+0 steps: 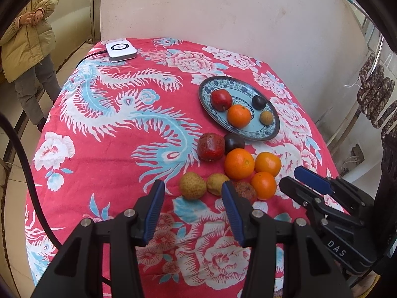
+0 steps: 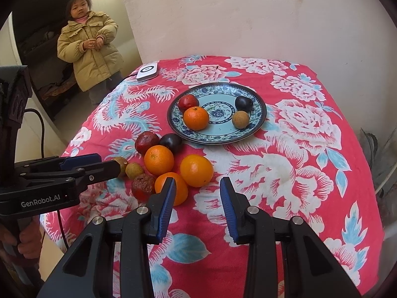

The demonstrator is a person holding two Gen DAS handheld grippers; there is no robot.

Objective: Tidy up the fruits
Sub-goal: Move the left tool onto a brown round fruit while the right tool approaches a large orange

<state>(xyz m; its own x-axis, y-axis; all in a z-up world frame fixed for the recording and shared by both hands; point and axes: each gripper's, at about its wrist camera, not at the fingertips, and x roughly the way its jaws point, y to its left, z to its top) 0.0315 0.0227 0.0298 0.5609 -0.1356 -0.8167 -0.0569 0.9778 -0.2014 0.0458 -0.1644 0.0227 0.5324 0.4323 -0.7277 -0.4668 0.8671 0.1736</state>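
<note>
Both claws, left claw (image 1: 193, 191) and right claw (image 2: 197, 188), hover part-open and empty over loose fruit (image 1: 239, 163), ready to fill the plate (image 1: 270, 134).

Soft, bright daylight fills both pictures, with only faint shadows. Everything looks sharp. The round lens bends the edges, and the corners go black.

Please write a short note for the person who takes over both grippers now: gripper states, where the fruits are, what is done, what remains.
Left gripper: open, empty, above the two tan fruits.
Right gripper: open, empty, above the nearest orange.
Plate: holds four fruits, one of each kind: red, orange, dark purple, tan.
Tablecloth: eight fruits clustered in front of the plate: three oranges, two red, one dark purple, two tan.
Left to do: probably move the cluster onto the plate.
</note>
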